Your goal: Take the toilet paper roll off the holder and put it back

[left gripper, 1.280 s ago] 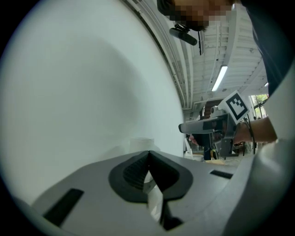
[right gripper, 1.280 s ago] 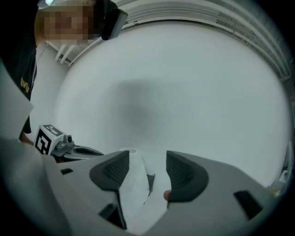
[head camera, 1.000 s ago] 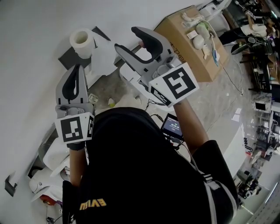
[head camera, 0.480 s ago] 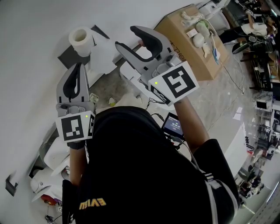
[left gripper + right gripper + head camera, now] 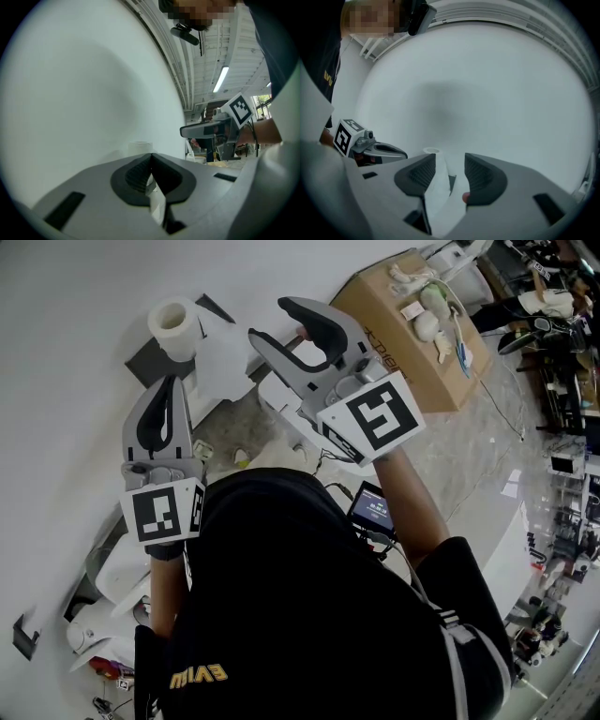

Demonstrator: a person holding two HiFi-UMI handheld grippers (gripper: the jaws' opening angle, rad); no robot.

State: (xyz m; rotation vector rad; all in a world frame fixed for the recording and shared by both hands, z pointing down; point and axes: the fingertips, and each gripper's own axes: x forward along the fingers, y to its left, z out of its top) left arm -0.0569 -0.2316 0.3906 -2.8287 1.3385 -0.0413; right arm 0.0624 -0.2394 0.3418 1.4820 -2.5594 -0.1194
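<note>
two grippers are showing: one left gripper [image 5: 169, 382] and one right gripper [image 5: 267, 319]. each is carrying one marker cube, making two: one [image 5: 161, 513] on the left, one [image 5: 377, 417] on the right. one toilet paper roll [image 5: 175, 326] is sitting at one dark holder [image 5: 145, 363]. one cardboard box [image 5: 422, 381] and one small lit screen [image 5: 368, 510] are showing.

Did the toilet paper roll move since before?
No. In the head view, the toilet paper roll sits in the same spot as before, right against the dark holder.
</note>
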